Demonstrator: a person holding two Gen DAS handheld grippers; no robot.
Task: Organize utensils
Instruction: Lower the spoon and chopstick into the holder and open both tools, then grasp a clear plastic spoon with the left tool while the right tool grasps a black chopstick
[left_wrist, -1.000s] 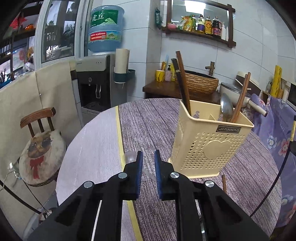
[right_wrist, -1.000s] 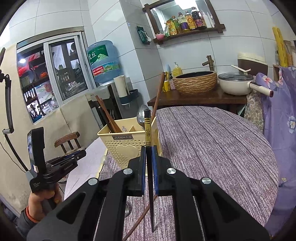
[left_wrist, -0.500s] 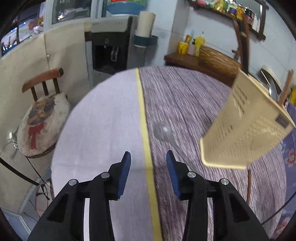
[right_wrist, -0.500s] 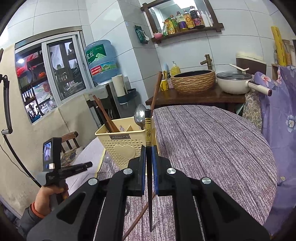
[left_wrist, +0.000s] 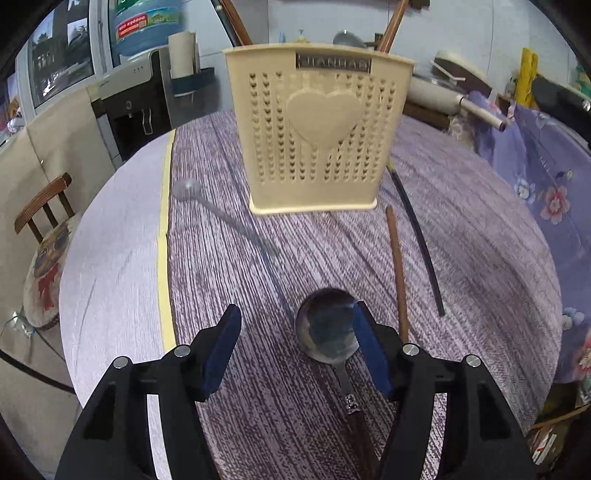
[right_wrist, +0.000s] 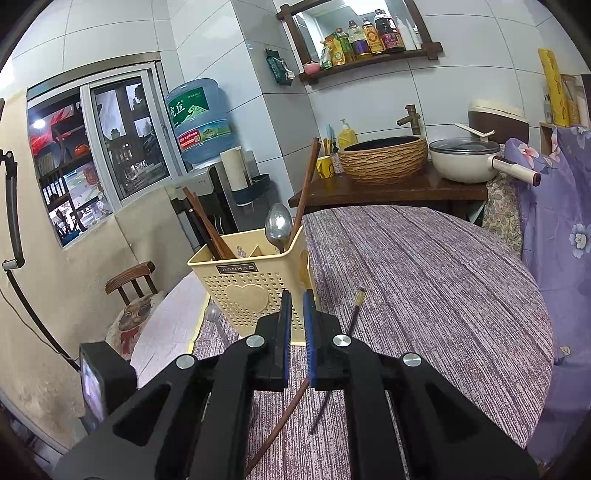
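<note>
Left gripper (left_wrist: 295, 343) opening, empty, straddling spoon (left_wrist: 328, 334) bowl on counter (left_wrist: 461, 221), lined up for pickup; right gripper (right_wrist: 294, 317) clenched, empty, parked; holder (left_wrist: 314, 129) upright beyond, loose chopsticks (left_wrist: 397, 258) beside spoon

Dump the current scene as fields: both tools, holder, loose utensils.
left tool: jaws opening, bowl of the metal spoon between them, spoon lying on the tablecloth
right tool: shut, nothing in it
holder: upright, holds stored chopsticks and a stored spoon
loose on tablecloth: clear spoon, brown chopstick, black chopstick
</note>
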